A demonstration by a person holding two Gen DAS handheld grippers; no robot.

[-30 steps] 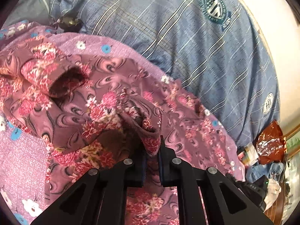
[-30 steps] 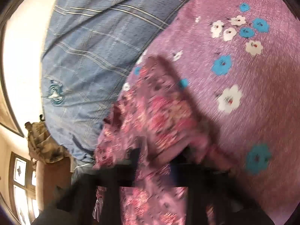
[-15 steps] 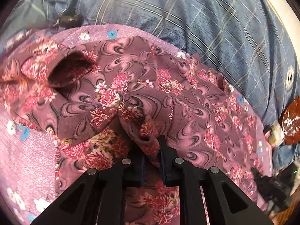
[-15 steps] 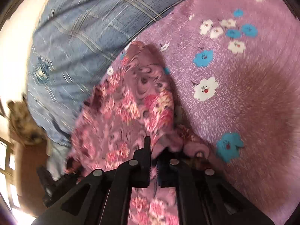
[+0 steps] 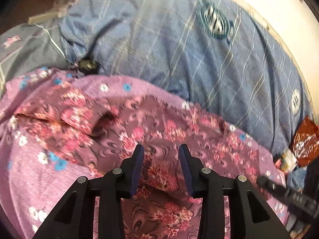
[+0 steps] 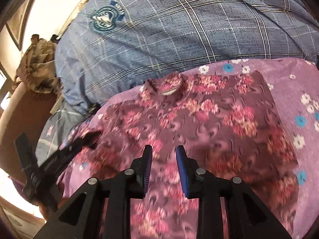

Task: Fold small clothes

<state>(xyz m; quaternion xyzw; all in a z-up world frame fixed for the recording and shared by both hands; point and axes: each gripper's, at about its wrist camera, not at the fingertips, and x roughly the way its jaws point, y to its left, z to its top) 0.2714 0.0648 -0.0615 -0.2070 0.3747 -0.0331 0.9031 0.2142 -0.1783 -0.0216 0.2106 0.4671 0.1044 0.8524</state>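
Note:
A small maroon garment with pink flowers (image 6: pixel 199 119) lies spread flat on a purple flowered sheet (image 6: pixel 295 91), its neck opening toward the far side. It also shows in the left wrist view (image 5: pixel 159 131), with a sleeve opening at the left. My left gripper (image 5: pixel 161 153) is open and empty just above the garment's near part. My right gripper (image 6: pixel 163 153) is open and empty above the garment's middle. The left gripper (image 6: pixel 45 163) also shows at the left of the right wrist view.
A blue checked quilt (image 6: pixel 179 29) with round badges lies bunched behind the sheet. A brown patterned cloth (image 6: pixel 37 67) sits at the far left. An orange-brown packet (image 5: pixel 305 139) and small clutter lie at the right edge of the bed.
Both grippers have opened and let go of the garment, which has dropped and now lies spread flat. Both grippers have pulled back from it.

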